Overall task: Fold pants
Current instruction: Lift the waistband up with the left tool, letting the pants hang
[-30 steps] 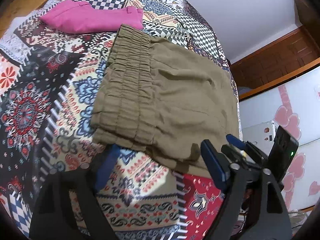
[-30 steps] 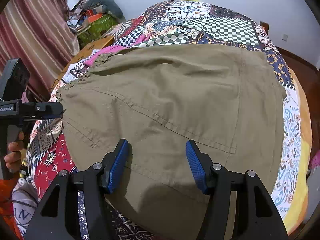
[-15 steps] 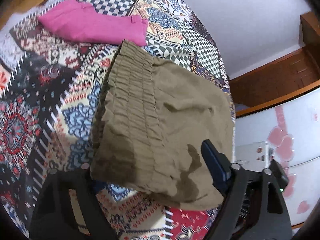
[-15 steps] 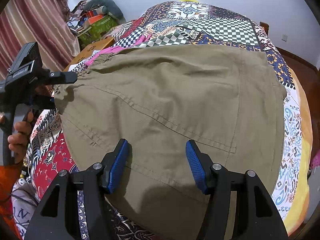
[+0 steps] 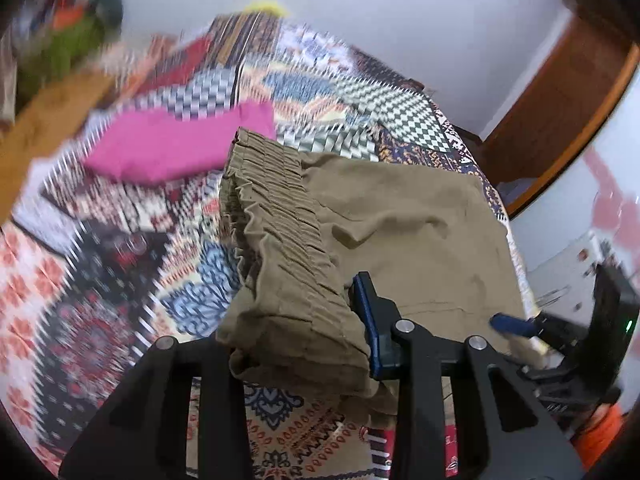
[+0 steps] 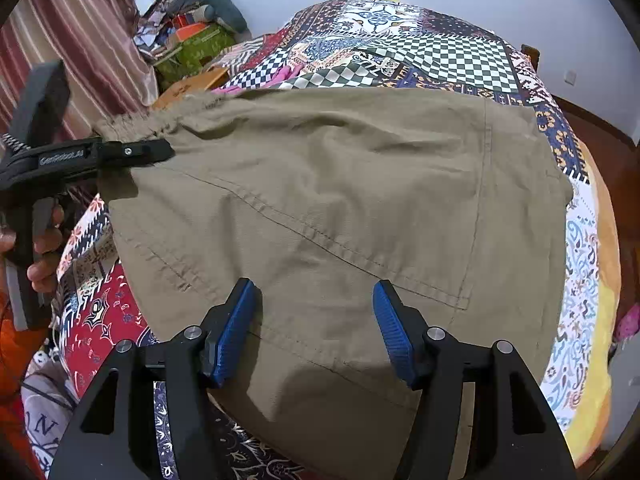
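Note:
Olive-brown pants [image 6: 340,200] lie folded on a patchwork bedspread [image 6: 420,52]. My left gripper [image 5: 296,344] is shut on the near corner of the gathered elastic waistband [image 5: 276,216] and lifts it off the bed; its left fingertip is hidden under the cloth. In the right wrist view the left gripper [image 6: 156,152] holds the waistband corner at the left. My right gripper [image 6: 316,328] is open, its blue pads [image 6: 236,328] resting over the pants' near edge by a stitched pocket seam [image 6: 400,276]. It also shows in the left wrist view [image 5: 516,328].
A folded pink garment [image 5: 172,144] lies on the bedspread beyond the waistband. A wooden bedside surface [image 5: 44,120] and a pile of clutter [image 6: 192,40] stand at the far left. A wooden door frame [image 5: 560,108] is at the right.
My left gripper has closed on the waistband corner and raised it, tilting upward so the view blurs. My right gripper has stayed open in place over the pants.

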`<control>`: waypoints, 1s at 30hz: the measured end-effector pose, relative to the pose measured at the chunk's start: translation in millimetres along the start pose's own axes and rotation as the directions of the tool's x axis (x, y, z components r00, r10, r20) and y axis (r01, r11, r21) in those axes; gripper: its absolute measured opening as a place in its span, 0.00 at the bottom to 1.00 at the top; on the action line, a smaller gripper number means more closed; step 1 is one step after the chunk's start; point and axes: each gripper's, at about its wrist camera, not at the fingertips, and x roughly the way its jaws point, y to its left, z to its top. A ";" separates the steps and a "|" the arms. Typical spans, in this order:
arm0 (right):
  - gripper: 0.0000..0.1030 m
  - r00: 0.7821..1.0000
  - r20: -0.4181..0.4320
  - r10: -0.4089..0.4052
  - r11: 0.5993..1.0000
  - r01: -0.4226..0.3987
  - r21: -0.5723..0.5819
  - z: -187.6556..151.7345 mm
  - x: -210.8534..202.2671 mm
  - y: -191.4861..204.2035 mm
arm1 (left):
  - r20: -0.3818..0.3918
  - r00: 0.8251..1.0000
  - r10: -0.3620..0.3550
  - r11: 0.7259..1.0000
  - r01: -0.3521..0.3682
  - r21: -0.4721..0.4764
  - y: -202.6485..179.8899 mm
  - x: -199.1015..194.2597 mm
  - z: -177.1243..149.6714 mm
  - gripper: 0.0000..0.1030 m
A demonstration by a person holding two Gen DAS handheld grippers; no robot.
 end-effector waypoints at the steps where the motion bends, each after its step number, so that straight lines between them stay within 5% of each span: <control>1: 0.56 1.000 -0.005 -0.002 1.000 0.002 -0.004 0.8 -0.1 0.6 | 0.020 1.000 0.020 0.999 -0.020 0.030 -4.2 -3.9 -0.7 0.33; 6: 0.56 1.000 -0.018 -0.016 0.999 0.015 -0.037 13.9 -0.8 10.2 | 0.100 0.990 0.103 0.987 -0.115 0.117 -8.9 -23.0 -6.5 0.33; 14: 0.56 0.999 0.040 -0.009 0.989 0.015 -0.147 63.9 9.6 57.6 | 0.136 0.974 0.181 0.975 -0.196 0.104 13.0 -47.5 -21.0 0.33; 21: 0.56 0.997 -0.082 0.016 0.960 -0.038 -0.276 68.5 56.3 106.7 | 0.166 0.969 0.184 0.977 -0.199 0.075 23.3 -63.5 -24.3 0.32; 30: 0.56 0.989 -0.130 0.067 0.964 -0.097 -0.247 61.7 62.9 106.0 | 0.208 0.964 0.166 0.976 -0.191 0.108 4.4 -70.9 -15.9 0.31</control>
